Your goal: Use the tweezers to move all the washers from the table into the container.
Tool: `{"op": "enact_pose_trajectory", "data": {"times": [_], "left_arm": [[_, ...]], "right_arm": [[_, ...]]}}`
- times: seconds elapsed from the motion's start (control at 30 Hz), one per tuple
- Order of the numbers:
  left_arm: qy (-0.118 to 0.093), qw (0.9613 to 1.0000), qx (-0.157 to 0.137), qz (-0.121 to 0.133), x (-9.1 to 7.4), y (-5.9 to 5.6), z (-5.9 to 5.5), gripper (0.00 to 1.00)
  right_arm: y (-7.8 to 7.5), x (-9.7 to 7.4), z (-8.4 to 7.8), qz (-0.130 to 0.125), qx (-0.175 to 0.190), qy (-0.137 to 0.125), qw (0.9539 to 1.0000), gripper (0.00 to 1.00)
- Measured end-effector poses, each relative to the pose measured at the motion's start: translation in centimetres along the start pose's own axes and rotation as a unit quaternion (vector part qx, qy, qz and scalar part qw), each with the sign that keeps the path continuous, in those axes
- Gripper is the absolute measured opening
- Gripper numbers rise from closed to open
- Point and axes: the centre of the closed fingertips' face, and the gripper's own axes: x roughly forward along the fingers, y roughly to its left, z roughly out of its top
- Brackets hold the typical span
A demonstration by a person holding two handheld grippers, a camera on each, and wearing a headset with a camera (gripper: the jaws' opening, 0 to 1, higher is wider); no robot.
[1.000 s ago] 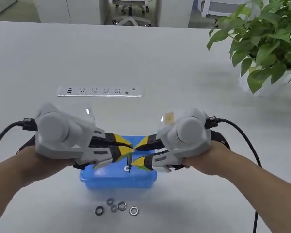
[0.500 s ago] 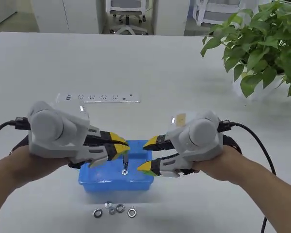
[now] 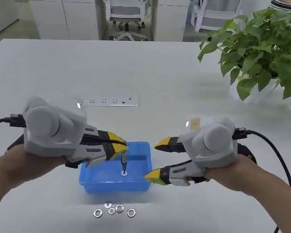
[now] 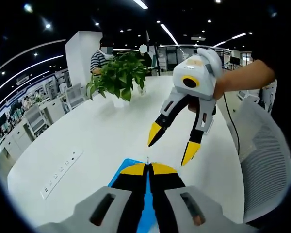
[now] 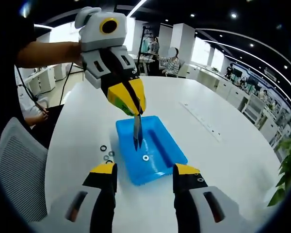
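Head view: the left gripper [image 3: 120,148], clamped on the tweezers [image 3: 123,164], hangs them tip-down over the blue container [image 3: 136,183], apparently for a drop; left gripper view: the right gripper [image 4: 170,149] stands spread, empty; right gripper view: one washer [image 5: 145,158] lies inside, other washers [image 5: 106,153] beside it on the table [image 5: 223,160].

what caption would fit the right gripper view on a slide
Left tool shut on tweezers above the blue container, one washer inside, more washers on the table beside it.
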Motion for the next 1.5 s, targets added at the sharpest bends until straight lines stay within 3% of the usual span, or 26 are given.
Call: {"op": "enact_pose_trajectory", "data": {"times": [0.37,0.77,1.17,1.5], "left_arm": [[-0.003,1.0000,0.001,0.005,-0.9,-0.9,1.0,0.06],[-0.002,1.0000,-0.002,-0.002,-1.5,-2.5,1.4,0.06],[-0.001,0.9998,0.002,-0.017,-1.2,-4.1,1.2,0.06],[-0.004,0.9997,0.000,-0.022,-0.6,-5.0,0.7,0.06]], "right_arm": [[0.6,-1.7,-0.6,-0.010,0.017,-0.006,0.9998,0.53],[1.7,-2.8,-1.3,-0.009,0.038,-0.018,0.9991,0.62],[2.7,-3.1,-1.5,-0.009,0.048,-0.037,0.9981,0.70],[3.4,-3.2,-2.3,-0.005,0.055,-0.033,0.9979,0.74]]}}
